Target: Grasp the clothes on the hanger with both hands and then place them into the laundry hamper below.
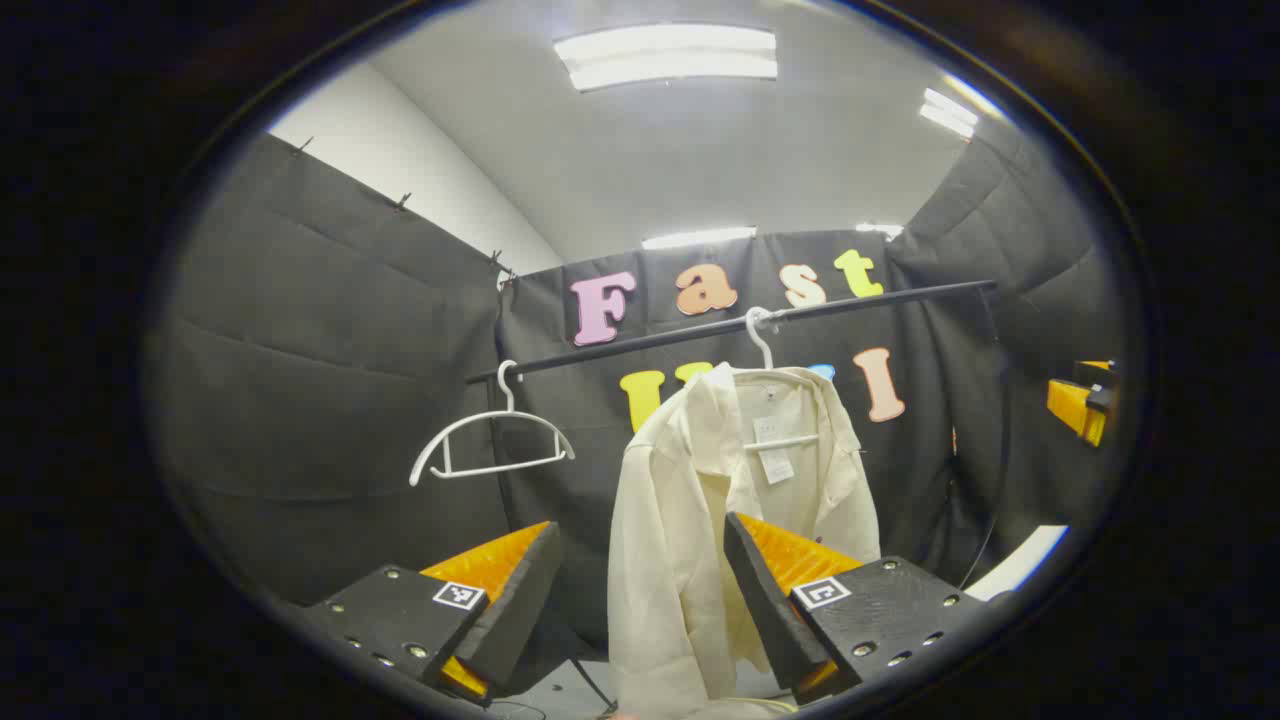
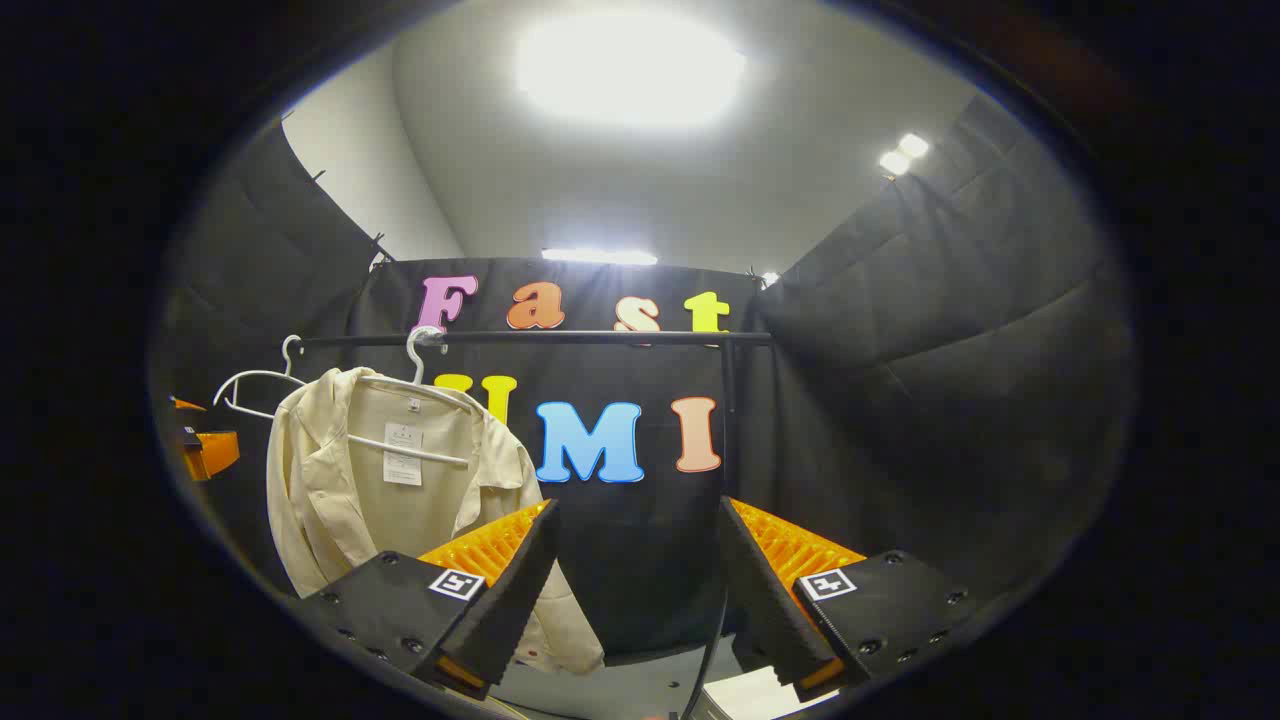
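The cream shirt [image 1: 700, 520] hangs on a white hanger [image 1: 762, 345] from the rail [image 1: 850, 302]; both the left gripper [image 1: 640, 590] and right gripper [image 2: 635, 580] stand wide, holding nothing, short of the cloth. I would bring each up to a shoulder and close there; then lift clear of the hook before lowering.

One cream shirt [image 1: 700, 500] hangs at twelve o'clock. Two white hangers: one [image 1: 770, 345] carrying the shirt, one bare [image 1: 490, 440] at ten o'clock. One black rail [image 1: 730, 325] holds both. Two tongs, the left tongs [image 1: 640, 590] and the right tongs [image 2: 635, 590].
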